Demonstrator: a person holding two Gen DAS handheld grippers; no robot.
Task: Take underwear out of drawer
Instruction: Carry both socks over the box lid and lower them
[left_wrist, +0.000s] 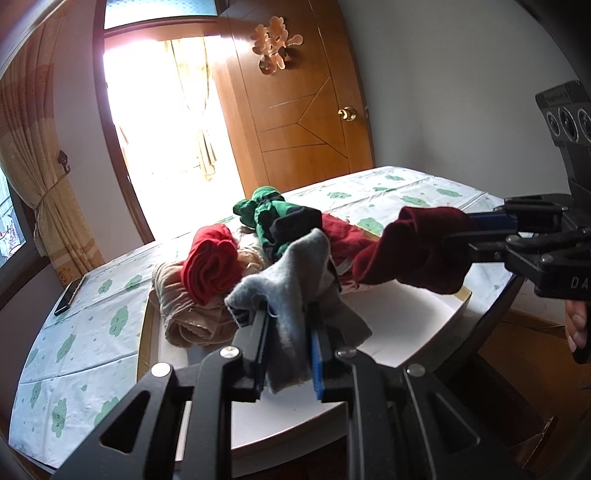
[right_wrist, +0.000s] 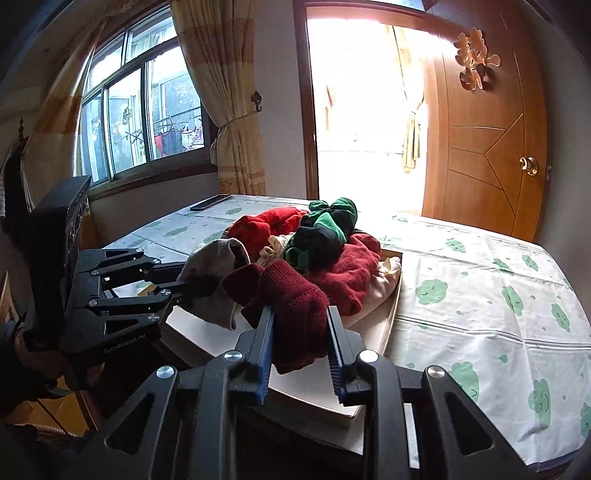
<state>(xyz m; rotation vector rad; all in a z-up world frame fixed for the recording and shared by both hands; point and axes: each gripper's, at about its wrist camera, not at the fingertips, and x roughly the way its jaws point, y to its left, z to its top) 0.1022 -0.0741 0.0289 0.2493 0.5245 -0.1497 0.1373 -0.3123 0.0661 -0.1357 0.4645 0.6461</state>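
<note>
Left tongs (left_wrist: 286, 325) clenched on grey garment (left_wrist: 291, 273), right tongs (right_wrist: 299, 332) gripping dark-red knit piece (right_wrist: 291, 299), both lifted just above white drawer (left_wrist: 406, 314) on the bed (right_wrist: 480, 295), remaining pile (right_wrist: 325, 236) lying straight ahead, equally near either hand.

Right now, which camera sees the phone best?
The left wrist view: the phone lies on the table's left edge, dark face showing. The right wrist view shows the same phone as a thin far-off sliver.
</note>
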